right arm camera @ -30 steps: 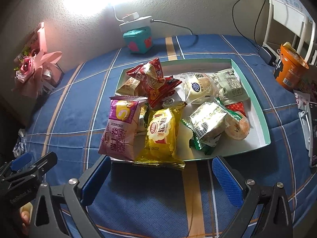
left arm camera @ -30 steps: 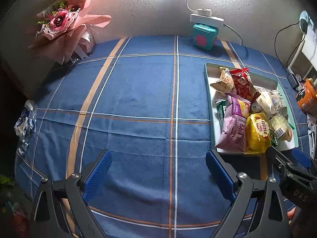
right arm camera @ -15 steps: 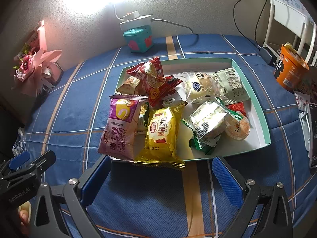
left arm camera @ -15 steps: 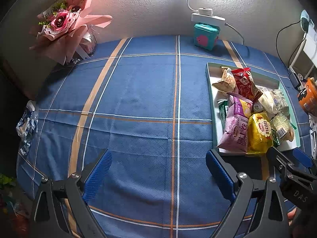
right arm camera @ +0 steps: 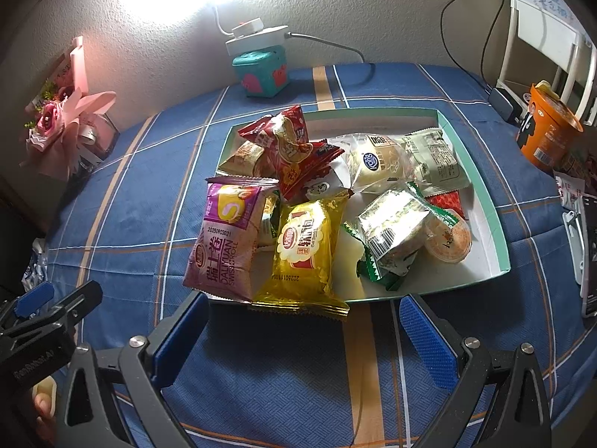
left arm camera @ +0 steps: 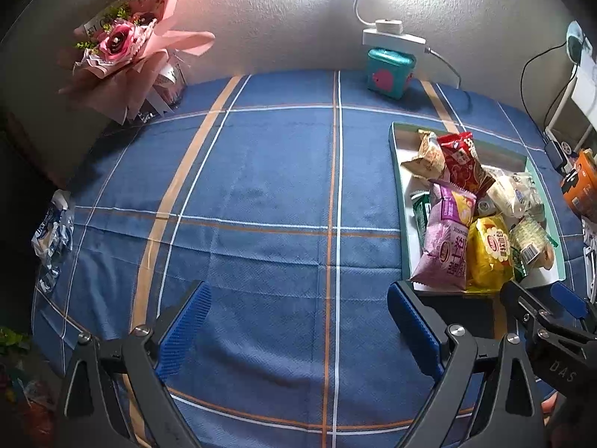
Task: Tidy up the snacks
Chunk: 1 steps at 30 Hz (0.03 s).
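A teal-rimmed white tray [right arm camera: 481,194] holds several snack packs on the blue checked cloth. A purple Swiss-roll pack [right arm camera: 227,239] and a yellow pack [right arm camera: 304,250] overhang its near edge; red packs [right arm camera: 294,149], a bun pack [right arm camera: 377,160] and a green-edged pack [right arm camera: 391,235] lie behind. My right gripper [right arm camera: 302,328] is open and empty just in front of the tray. My left gripper [left arm camera: 298,321] is open and empty over bare cloth, left of the tray [left arm camera: 401,201]; the purple pack [left arm camera: 447,239] shows there too.
A teal box [right arm camera: 261,71] under a white power strip stands at the back wall. A pink bouquet [left arm camera: 127,52] is at the back left. An orange cup [right arm camera: 548,127] stands to the right of the tray. A crumpled wrapper [left arm camera: 52,231] lies at the cloth's left edge.
Both grippers have crept slightly forward toward the table; both stay open and nothing on the table has moved.
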### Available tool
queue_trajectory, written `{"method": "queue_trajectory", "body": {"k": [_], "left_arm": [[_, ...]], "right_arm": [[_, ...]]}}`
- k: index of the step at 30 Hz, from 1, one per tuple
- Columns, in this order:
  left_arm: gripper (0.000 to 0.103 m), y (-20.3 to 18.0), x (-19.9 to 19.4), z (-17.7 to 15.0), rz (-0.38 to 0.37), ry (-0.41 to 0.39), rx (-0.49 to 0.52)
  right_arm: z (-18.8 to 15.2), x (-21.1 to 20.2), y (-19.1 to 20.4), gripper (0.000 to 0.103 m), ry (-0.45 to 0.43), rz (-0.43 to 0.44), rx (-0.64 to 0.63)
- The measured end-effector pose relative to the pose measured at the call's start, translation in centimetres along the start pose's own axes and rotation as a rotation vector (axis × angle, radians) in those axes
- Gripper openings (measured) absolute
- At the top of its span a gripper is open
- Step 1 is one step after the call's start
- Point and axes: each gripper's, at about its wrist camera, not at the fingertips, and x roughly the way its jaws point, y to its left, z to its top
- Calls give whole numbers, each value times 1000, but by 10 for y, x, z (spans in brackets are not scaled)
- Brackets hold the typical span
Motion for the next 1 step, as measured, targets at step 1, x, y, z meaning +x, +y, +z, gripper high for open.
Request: {"method": "queue_trajectory", "body": {"k": [1], "left_arm": [[96, 0, -1, 0, 0, -3, -2]], "right_arm": [[0, 0, 0, 103, 0, 0, 1]]}}
